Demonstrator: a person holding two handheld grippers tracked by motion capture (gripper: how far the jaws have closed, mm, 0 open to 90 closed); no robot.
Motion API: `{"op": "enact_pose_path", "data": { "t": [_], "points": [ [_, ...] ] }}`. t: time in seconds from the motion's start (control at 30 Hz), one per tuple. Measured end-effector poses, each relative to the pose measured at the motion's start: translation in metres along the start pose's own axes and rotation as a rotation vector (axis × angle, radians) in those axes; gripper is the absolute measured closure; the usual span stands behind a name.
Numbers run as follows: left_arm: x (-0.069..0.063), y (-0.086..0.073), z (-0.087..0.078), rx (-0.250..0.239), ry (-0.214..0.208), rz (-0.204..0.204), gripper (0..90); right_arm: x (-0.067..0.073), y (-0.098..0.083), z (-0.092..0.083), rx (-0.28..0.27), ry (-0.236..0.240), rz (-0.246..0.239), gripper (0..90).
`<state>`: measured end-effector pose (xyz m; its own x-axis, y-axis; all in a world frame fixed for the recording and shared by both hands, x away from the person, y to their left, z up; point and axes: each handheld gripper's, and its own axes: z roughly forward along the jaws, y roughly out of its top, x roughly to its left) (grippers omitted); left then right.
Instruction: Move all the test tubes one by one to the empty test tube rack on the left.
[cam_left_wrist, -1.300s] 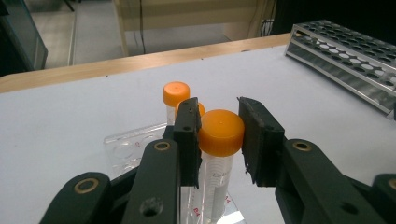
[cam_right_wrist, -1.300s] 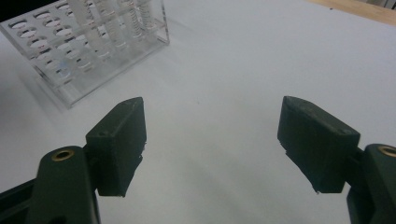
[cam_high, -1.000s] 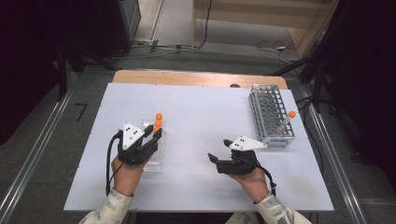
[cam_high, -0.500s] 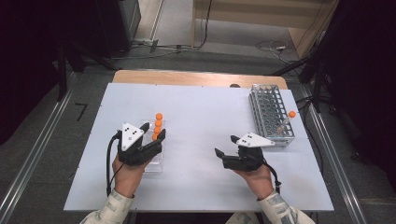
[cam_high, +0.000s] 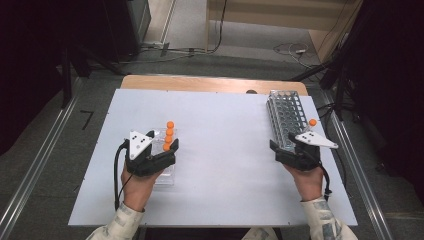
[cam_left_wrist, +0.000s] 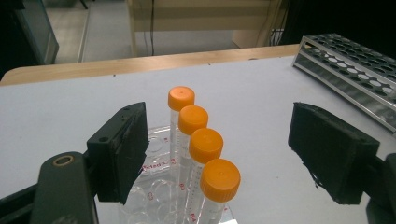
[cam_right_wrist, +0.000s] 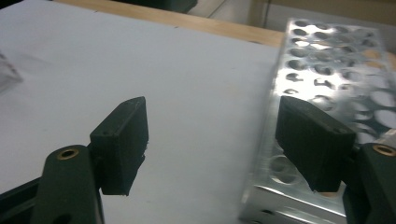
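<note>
— Four orange-capped tubes (cam_left_wrist: 205, 154) stand upright in the clear rack (cam_high: 167, 172); my left gripper (cam_left_wrist: 224, 154) has just opened its jaws wide around them, touching none.

— And the right gripper (cam_right_wrist: 212, 149)?

— Jaws wide, empty, at the metal rack's (cam_high: 285, 117) near end, where one tube (cam_high: 312, 123) stands.

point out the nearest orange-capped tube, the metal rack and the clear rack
nearest orange-capped tube (cam_left_wrist: 220, 179), left gripper view, on its cap
metal rack (cam_high: 285, 116), high view, on its perforated top
clear rack (cam_left_wrist: 154, 145), left gripper view, on its empty holes
</note>
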<state>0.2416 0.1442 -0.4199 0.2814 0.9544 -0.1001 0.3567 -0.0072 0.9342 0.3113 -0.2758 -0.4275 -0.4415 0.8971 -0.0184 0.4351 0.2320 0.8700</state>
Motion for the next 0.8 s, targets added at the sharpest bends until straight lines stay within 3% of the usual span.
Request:
{"op": "enact_pose_path", "data": {
  "t": [0.2,0.37,0.63,0.8],
  "points": [
    [-0.001,0.000,-0.001,-0.010,-0.002,0.000,20.4,-0.029,-0.002,-0.008,-0.022,-0.112,0.042,25.5],
    [-0.001,0.000,-0.001,-0.013,-0.001,0.000,20.4,-0.044,-0.006,-0.006,-0.021,-0.163,0.072,25.6],
    [-0.002,0.000,0.000,-0.010,-0.007,0.002,20.4,-0.063,-0.013,-0.001,-0.010,-0.207,0.108,28.3],
    [-0.003,-0.001,0.001,-0.009,-0.010,0.004,20.4,-0.074,-0.014,0.005,-0.018,-0.219,0.131,37.7]
  ]
}}
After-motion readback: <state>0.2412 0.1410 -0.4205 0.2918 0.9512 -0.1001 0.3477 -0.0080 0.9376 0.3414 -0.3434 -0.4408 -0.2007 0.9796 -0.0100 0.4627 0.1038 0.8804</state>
